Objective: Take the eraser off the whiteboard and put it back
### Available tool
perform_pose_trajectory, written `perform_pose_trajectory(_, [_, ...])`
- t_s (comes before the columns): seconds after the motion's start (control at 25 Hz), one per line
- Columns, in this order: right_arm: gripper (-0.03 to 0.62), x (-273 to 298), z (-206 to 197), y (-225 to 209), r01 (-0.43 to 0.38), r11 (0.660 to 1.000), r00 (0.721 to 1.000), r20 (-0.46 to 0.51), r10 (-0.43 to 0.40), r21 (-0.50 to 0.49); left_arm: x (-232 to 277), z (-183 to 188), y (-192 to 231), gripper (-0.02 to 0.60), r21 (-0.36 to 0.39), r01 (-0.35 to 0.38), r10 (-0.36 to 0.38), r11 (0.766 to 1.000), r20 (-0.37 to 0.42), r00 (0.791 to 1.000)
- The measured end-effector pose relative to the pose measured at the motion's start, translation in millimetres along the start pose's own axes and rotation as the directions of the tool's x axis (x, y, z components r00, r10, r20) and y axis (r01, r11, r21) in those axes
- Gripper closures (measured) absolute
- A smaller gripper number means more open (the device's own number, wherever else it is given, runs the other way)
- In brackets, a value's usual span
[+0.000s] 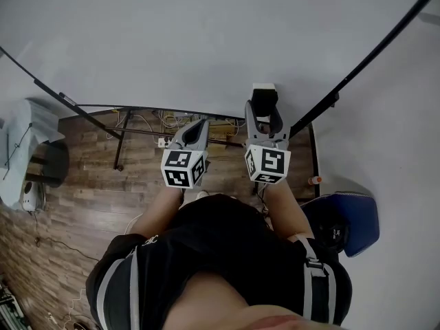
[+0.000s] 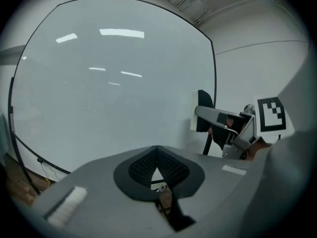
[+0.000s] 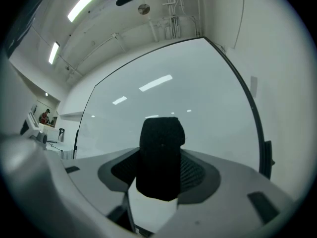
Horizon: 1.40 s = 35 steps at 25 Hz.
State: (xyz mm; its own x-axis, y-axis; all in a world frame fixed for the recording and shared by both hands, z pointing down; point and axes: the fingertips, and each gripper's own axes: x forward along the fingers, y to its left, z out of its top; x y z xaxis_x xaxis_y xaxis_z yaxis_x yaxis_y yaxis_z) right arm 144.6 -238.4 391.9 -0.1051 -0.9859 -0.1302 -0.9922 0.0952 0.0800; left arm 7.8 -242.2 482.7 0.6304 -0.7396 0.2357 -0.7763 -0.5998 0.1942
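A blue chair (image 1: 359, 220) is sitting at the right on the wooden floor (image 1: 82, 191), cables (image 1: 165, 124) are trailing farther off, and ceiling lights (image 3: 81, 6) are glowing overhead.

Person wears black top (image 1: 227, 243); pale stripe (image 1: 133, 280) on each sleeve, at 7 and 5 o'clock in head view. Rig: left hand-held gripper (image 1: 198, 124), right hand-held gripper (image 1: 265, 105): grey shells, dark ribbed pads (image 2: 143, 165), black-and-white marker cubes (image 1: 183, 168).
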Motion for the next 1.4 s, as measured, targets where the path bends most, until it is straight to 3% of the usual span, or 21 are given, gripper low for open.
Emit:
perform_pose_trajectory(0.44, [0.364,51,36,40,-0.051,0.999,0.998,0.028,0.051,-0.007,-35,-4,38,0.572,-0.035,-0.110,0.111,0.993,0.013,0.994])
perform_pose_trajectory(1.4, [0.364,89,65,27,0.102,0.993,0.994,0.048,-0.099,-0.053,-45,-9,61,0.572,-0.053,-0.150,0.150,0.987,0.009,0.989])
